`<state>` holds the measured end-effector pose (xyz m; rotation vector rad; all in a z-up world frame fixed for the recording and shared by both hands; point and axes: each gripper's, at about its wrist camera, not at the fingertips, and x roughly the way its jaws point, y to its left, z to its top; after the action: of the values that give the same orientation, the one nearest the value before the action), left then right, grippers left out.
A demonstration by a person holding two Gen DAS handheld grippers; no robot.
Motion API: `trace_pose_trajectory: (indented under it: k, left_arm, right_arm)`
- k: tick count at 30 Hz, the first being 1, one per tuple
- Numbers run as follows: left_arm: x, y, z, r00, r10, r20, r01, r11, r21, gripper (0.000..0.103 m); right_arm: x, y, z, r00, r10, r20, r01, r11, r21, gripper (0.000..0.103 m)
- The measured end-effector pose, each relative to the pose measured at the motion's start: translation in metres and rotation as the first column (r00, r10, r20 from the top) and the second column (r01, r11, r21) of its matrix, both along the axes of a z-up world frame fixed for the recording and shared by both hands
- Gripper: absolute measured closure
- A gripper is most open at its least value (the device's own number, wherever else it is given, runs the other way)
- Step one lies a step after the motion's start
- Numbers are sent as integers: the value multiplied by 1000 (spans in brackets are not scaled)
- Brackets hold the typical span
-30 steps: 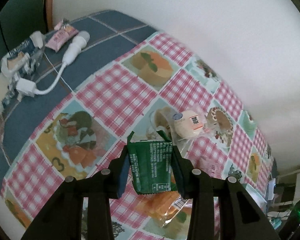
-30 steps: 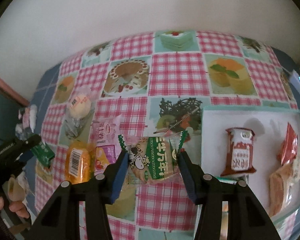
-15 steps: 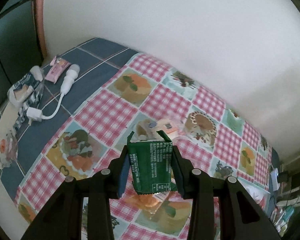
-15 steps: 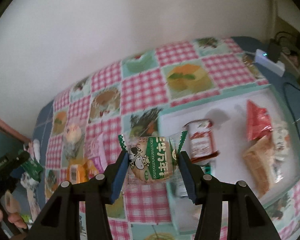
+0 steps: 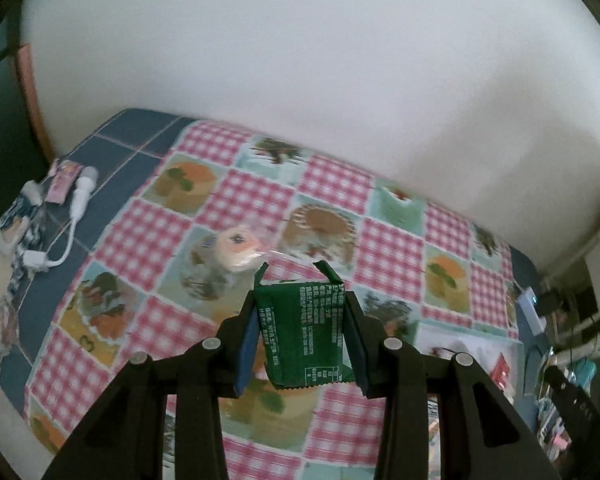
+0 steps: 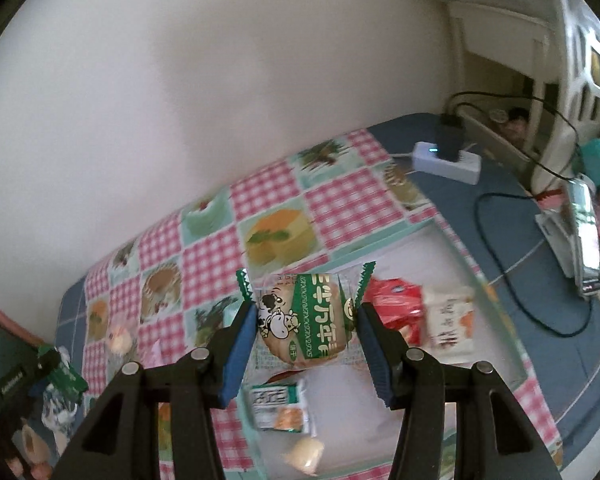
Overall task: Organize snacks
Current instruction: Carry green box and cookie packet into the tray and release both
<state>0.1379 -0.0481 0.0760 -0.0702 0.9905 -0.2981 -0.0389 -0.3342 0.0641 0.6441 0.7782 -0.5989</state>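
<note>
Left hand-held gripper [image 5: 302, 344] clamps a green packet [image 5: 305, 336]; right hand-held gripper [image 6: 306, 328] clamps a cow-print snack [image 6: 305, 320].

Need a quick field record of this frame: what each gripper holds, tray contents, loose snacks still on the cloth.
left gripper: shut on green packet, held above the cloth
right gripper: shut on cow-print cake pack, over the tray
tray: white, on the checked tablecloth; holds red packet, white-orange packet, green-white packet, a pale round snack
loose on cloth: round bun in clear wrap
off the cloth, far left: white cable, pink packet
</note>
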Motion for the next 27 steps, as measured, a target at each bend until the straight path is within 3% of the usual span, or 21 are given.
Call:
trace_pose_trajectory:
  k: [12,21,27]
  left_arm:
    - [-44,-89,1,980,-199,-9,199,980,7,62]
    - [-66,-132,-6,954,-298,-35,299,954,34,62]
    - [-77,-159,-30,936,-341,-87,348,934,81,62]
  right_arm:
    - [-53,-56,0,990,-143,-9,143,990,-20,49]
    - [-70,-76,-8,985,-168,-42,168,986,-5,48]
    - [-61,-79,-36,985,-139,-99,145,988,53,48]
